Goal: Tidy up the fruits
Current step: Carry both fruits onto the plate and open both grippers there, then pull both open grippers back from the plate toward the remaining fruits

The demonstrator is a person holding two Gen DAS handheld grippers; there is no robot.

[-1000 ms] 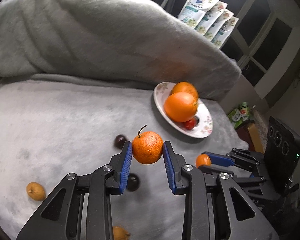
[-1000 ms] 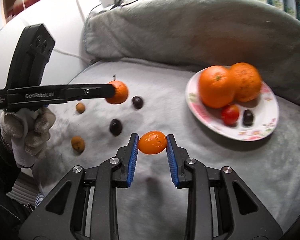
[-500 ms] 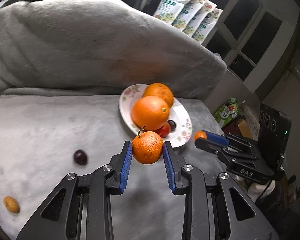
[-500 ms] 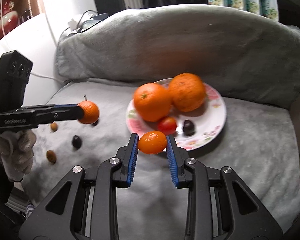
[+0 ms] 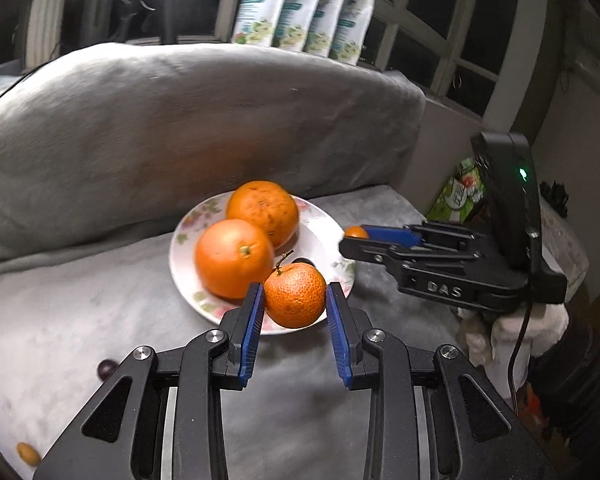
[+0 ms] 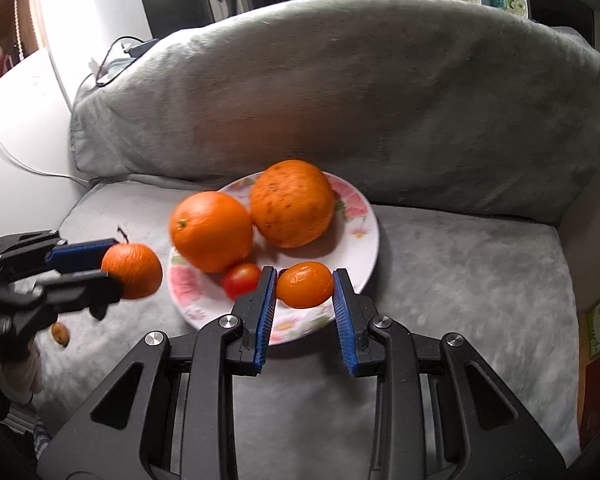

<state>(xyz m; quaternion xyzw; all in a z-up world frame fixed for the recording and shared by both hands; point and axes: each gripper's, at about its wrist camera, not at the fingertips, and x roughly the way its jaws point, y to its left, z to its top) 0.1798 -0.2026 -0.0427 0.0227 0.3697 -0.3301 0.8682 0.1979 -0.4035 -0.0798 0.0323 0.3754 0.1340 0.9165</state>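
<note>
My left gripper (image 5: 295, 304) is shut on a stemmed mandarin (image 5: 295, 295), held over the near edge of the floral plate (image 5: 180, 240). My right gripper (image 6: 305, 290) is shut on a small oval kumquat (image 6: 305, 285), held over the plate's (image 6: 366, 216) front part. Two large oranges (image 6: 211, 231) (image 6: 292, 204) and a cherry tomato (image 6: 241, 280) lie on the plate. In the right wrist view the left gripper (image 6: 112, 268) with its mandarin (image 6: 134, 270) is just left of the plate. In the left wrist view the right gripper (image 5: 350, 236) reaches over the plate's right rim.
A grey blanket (image 6: 460, 264) covers the seat and a big grey cushion (image 6: 340, 88) rises behind the plate. A dark plum (image 5: 105, 369) and a small yellow-brown fruit (image 5: 28, 453) lie on the blanket at the left. Pouches (image 5: 308, 20) stand on the window sill behind.
Both grippers have carried their fruit toward the plate. The mandarin and the kumquat now hang over its edge; the loose fruits have dropped back to the left.
</note>
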